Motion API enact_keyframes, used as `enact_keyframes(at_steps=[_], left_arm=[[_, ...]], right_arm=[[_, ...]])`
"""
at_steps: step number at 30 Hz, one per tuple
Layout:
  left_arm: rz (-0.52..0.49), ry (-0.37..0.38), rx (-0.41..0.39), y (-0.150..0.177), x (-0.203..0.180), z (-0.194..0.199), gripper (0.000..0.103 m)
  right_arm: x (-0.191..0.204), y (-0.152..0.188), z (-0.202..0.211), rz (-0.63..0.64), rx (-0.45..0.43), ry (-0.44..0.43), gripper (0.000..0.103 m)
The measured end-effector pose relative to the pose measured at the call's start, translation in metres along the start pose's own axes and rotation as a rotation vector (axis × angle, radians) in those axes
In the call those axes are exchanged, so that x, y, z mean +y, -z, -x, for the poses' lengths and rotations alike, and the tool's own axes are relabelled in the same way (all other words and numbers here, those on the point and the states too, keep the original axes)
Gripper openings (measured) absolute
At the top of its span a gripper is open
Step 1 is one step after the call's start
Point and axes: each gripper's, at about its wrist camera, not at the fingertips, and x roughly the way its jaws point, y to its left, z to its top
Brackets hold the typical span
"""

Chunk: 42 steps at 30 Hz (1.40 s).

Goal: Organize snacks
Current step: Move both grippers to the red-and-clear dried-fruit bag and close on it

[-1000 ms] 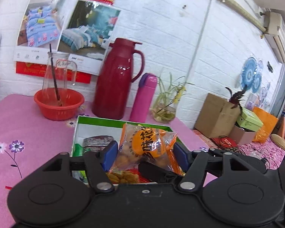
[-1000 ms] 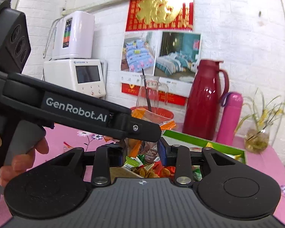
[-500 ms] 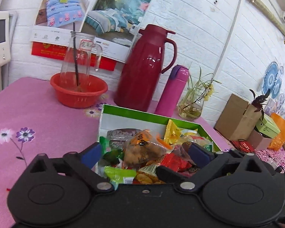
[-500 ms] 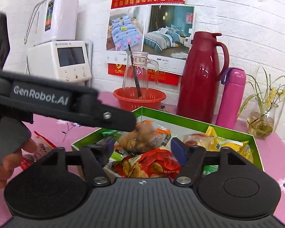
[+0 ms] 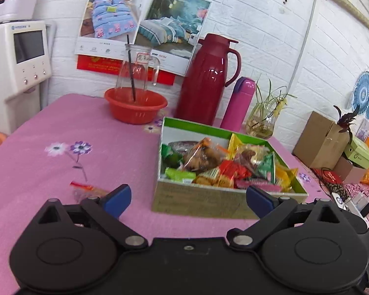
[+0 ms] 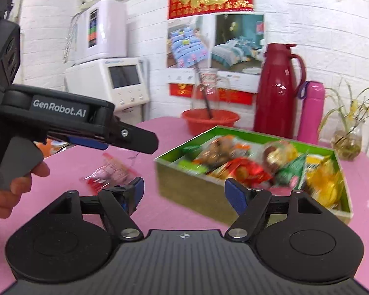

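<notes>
While your left gripper (image 5: 188, 195) hangs spread wide and empty just near of the box (image 5: 209, 202), your right gripper (image 6: 183, 191) is likewise released, holding nothing. Snacks (image 5: 223, 164) fill the green-lined box on the pink table (image 5: 61, 127). One red-edged packet (image 6: 109, 173) lies on the cloth left of the box, apart from it, under your left gripper's fingers (image 6: 140, 139).
</notes>
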Motion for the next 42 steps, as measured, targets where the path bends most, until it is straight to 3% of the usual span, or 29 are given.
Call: enact_keyframes(at_steps=[11,18,26,37,38,39,40,41,42], left_arm=[[0.048,-0.067,0.018,0.017,0.038,0.022,0.103],[0.145,-0.113,0.004,0.008,0.09,0.026,0.103],[0.22,-0.035,0.1,0.007,0.122,-0.003,0.103],[0.221,0.035,0.185,0.001,0.13,-0.044,0.103],[0.22,0.037,0.195,0.001,0.131,-0.048,0.102],[0.219,0.038,0.206,0.002,0.132,-0.052,0.093],[0.217,0.039,0.218,0.003,0.133,-0.055,0.078],[0.216,0.044,0.23,0.004,0.134,-0.058,0.071],[0.22,0.05,0.24,0.005,0.134,-0.06,0.055]], right_arm=[[0.044,-0.003,-0.013,0.013,0.022,-0.064,0.103],[0.054,-0.011,-0.045,-0.034,0.097,-0.119,0.103],[0.066,-0.013,-0.091,-0.071,0.172,-0.148,0.103],[0.074,-0.017,-0.13,-0.107,0.216,-0.18,0.103],[0.075,-0.017,-0.133,-0.108,0.215,-0.181,0.103],[0.076,-0.016,-0.135,-0.107,0.216,-0.184,0.103],[0.077,-0.016,-0.136,-0.103,0.218,-0.191,0.103],[0.077,-0.015,-0.137,-0.1,0.223,-0.198,0.103],[0.078,-0.015,-0.138,-0.102,0.225,-0.202,0.103]])
